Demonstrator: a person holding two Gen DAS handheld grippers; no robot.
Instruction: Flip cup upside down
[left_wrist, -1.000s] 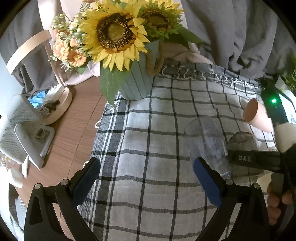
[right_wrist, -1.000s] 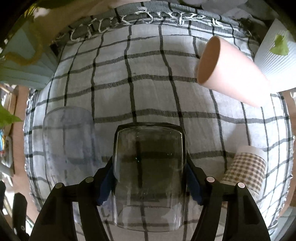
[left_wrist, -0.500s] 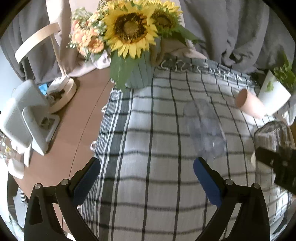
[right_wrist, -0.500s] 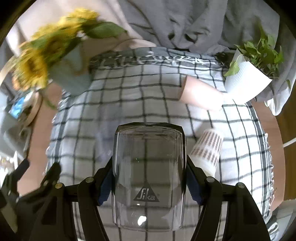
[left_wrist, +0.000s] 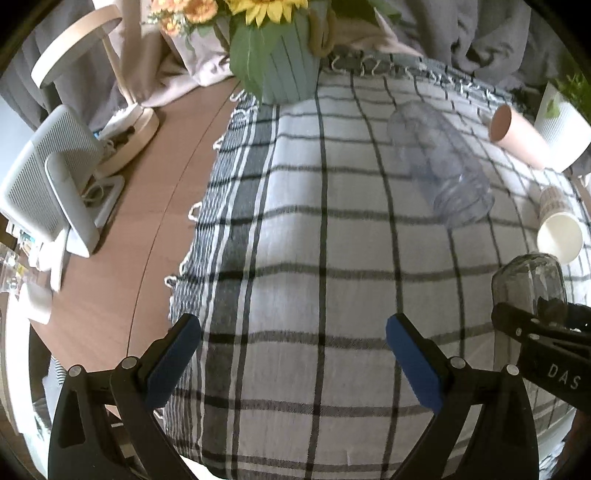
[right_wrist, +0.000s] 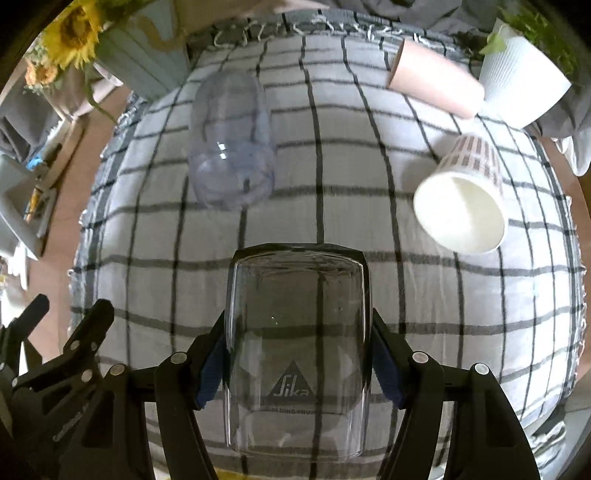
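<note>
Glass cup (right_wrist: 297, 354) in right claw (right_wrist: 297, 363)

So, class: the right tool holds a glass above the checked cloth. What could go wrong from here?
1. The smooth glass cup is pinched only at its sides by the right tool, so it may slip while turning.
2. The paper cup and clear plastic cup lie close ahead and could be knocked.
3. The checked cloth is soft, so the glass may wobble.
</note>
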